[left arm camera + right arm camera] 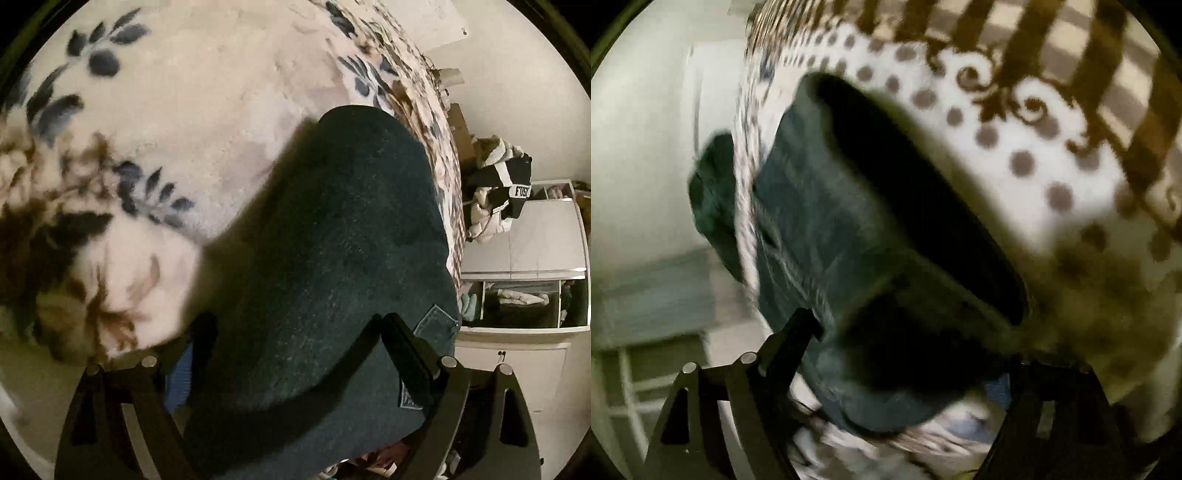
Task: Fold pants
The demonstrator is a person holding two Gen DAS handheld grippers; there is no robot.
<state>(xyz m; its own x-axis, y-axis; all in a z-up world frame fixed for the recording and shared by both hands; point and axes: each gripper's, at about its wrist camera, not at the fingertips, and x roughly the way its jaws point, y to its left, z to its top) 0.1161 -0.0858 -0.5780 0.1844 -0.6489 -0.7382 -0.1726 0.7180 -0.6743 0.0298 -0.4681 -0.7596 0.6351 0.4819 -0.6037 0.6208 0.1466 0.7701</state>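
Observation:
Dark teal pants (332,240) lie on a cream floral blanket (207,92), reaching from my left gripper (291,332) toward the bed's edge. The cloth fills the gap between the left fingers (399,343), which are shut on it. In the blurred right wrist view the pants (820,221) form a thick fold with a dark inner side. My right gripper (908,343) holds this fold between its fingers (798,328). Part of the pants hangs past the bed edge (713,195).
The blanket in the right wrist view has grey dots and brown stripes (1015,122). A white cabinet (524,258) with a pile of clothes (498,192) stands beyond the bed's right edge. A pale wall (639,147) lies to the left.

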